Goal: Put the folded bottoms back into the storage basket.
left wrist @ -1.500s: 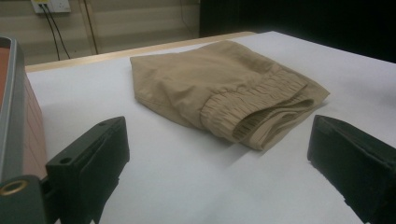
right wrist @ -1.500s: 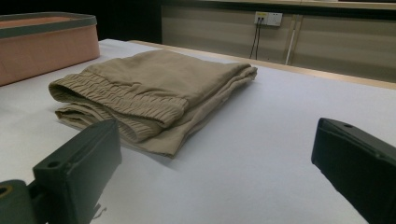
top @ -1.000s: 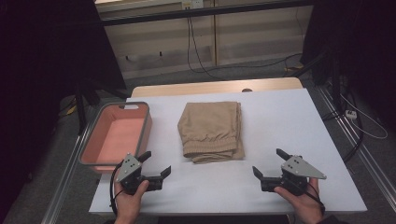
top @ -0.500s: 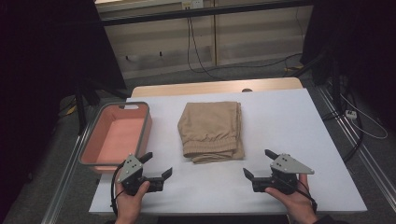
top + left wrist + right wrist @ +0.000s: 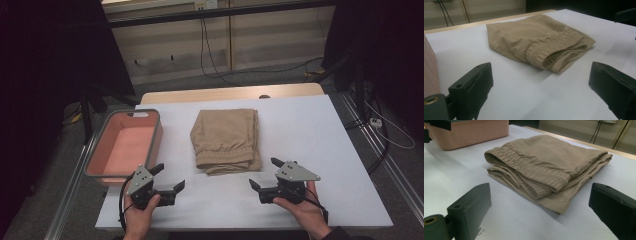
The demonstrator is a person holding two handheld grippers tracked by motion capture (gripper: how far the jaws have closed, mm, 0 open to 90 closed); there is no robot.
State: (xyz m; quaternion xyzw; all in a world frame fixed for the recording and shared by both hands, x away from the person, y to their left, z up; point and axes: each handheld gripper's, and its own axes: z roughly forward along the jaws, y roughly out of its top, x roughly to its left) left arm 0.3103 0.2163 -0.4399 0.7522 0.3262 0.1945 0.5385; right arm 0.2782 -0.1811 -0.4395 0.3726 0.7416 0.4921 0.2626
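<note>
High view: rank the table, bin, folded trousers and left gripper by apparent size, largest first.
1. Table, by far the largest.
2. Bin and trousers: they cover about the same area, too alike to rank.
3. Left gripper, smallest, though nearest the camera.

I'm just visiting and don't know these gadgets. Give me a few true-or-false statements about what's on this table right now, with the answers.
1. The folded tan trousers lie inside the pink plastic bin. False: they lie on the white table, beside the bin.
2. The left gripper has its jaws spread apart with nothing between them. True.
3. The right gripper is clamped on the trousers' elastic waistband. False: it is open, short of the cloth.
4. The trousers' gathered waistband faces the person's side of the table. True.
5. The pink bin holds a pile of clothes. False: its inside looks bare.
</note>
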